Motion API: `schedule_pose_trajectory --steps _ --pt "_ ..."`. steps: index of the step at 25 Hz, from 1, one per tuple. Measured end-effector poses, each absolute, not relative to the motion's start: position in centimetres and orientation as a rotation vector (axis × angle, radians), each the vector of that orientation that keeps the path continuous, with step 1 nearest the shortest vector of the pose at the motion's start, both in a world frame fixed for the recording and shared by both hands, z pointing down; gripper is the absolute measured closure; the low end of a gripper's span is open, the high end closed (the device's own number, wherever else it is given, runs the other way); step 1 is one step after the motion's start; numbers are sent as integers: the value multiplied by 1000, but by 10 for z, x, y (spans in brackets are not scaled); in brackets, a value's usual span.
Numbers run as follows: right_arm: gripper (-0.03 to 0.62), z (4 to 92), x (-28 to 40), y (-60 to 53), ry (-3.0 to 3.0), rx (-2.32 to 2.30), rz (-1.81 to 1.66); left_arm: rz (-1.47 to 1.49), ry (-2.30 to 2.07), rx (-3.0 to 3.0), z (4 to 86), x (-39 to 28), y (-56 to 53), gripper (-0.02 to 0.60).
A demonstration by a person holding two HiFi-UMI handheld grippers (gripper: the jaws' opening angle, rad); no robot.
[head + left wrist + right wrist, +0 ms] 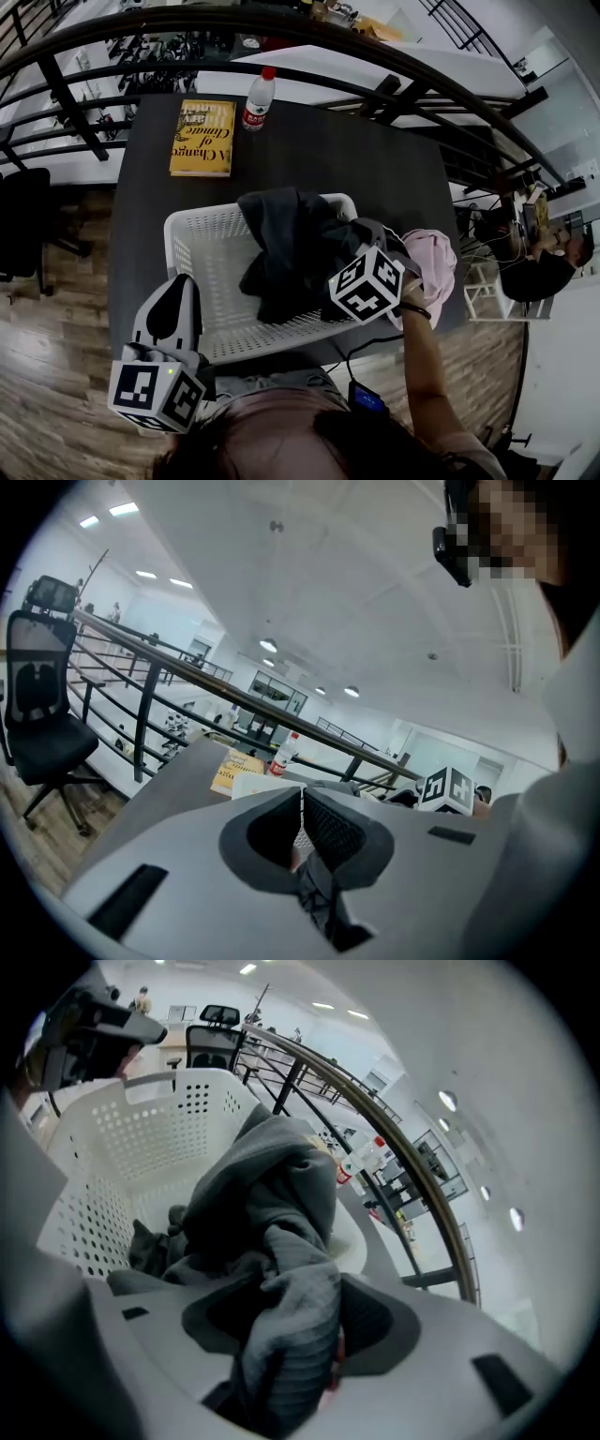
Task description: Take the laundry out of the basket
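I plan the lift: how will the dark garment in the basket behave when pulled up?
The garment is likely floppy: it drapes in folds over the basket rim. It probably trails and may catch there. The ribbed knit seems grippy, not slippery.

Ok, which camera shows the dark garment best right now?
The right gripper view: the dark garment fills the frame, its ribbed edge bunched between the jaws of the right gripper. The head view shows it draped over the basket rim, but the marker cube covers the grip. The left gripper view shows barely a sliver.
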State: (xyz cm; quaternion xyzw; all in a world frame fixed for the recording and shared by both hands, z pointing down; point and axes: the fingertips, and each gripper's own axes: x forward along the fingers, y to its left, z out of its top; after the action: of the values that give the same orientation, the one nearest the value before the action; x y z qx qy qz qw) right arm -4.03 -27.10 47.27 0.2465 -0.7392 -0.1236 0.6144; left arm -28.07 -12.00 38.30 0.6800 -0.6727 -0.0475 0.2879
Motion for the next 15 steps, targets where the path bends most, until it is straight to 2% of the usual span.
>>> schedule_pose_trajectory --steps 3,4,6,15 --pt "378 470 -40 -274 -1669 596 -356 -125 -1786 1825 381 -280 -120 583" --pt "449 471 -40 -272 -1666 597 -360 -125 -1781 1828 381 -280 -120 583" --pt "496 473 -41 -271 -1667 615 -354 -127 -1768 1837 380 -279 -119 583" --pt "516 448 -47 -264 -1827 814 -164 -196 -1743 1832 378 -285 -119 583"
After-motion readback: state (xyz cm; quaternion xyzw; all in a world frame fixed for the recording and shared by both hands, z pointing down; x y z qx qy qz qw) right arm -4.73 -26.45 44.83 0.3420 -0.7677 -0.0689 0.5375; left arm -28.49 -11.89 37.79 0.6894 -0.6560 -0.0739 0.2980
